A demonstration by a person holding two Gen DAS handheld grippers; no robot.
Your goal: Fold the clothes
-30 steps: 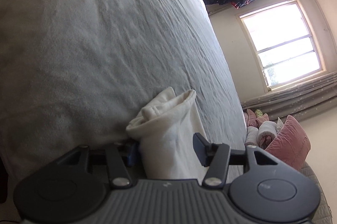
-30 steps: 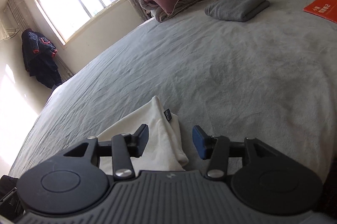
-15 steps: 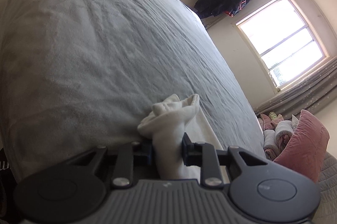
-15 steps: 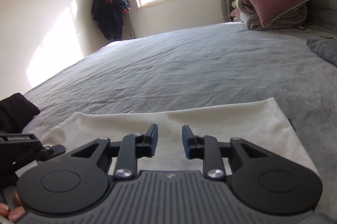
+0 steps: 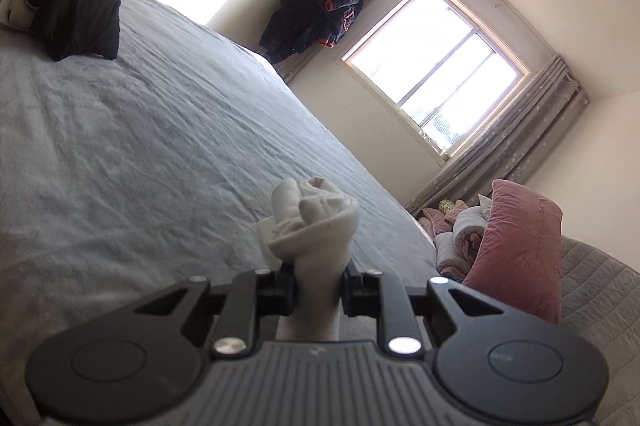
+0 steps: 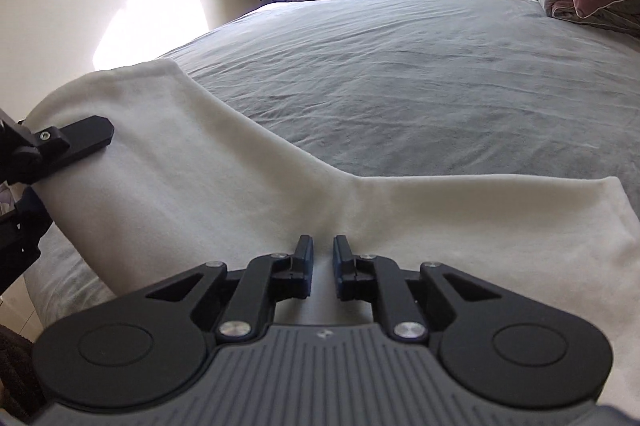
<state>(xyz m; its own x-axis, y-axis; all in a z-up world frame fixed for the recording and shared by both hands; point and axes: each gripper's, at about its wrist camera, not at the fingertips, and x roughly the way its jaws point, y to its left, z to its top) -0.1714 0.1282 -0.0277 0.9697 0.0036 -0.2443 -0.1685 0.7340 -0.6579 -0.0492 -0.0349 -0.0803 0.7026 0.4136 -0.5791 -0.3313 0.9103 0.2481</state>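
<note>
A white garment [image 6: 208, 182] lies on the grey bed [image 6: 400, 74]. My left gripper [image 5: 318, 288] is shut on a bunched end of the white garment [image 5: 308, 222] and holds it lifted above the bed [image 5: 140, 146]. In the right wrist view the left gripper's finger [image 6: 76, 138] shows at the far left, raising that end. My right gripper [image 6: 323, 262] is nearly shut, its fingertips [image 6: 304, 258] pressed on the garment's middle where the cloth creases; whether cloth is pinched between them I cannot tell.
A pile of dark and beige clothes [image 5: 68, 2] sits at the bed's far corner. A pink pillow [image 5: 520, 250] on folded quilts stands by the headboard. A dark jacket [image 5: 316, 14] hangs by the window [image 5: 436, 66].
My left gripper closed on the garment's end and lifted it. My right gripper moved to the garment's middle and narrowed its jaws, now pressing the cloth.
</note>
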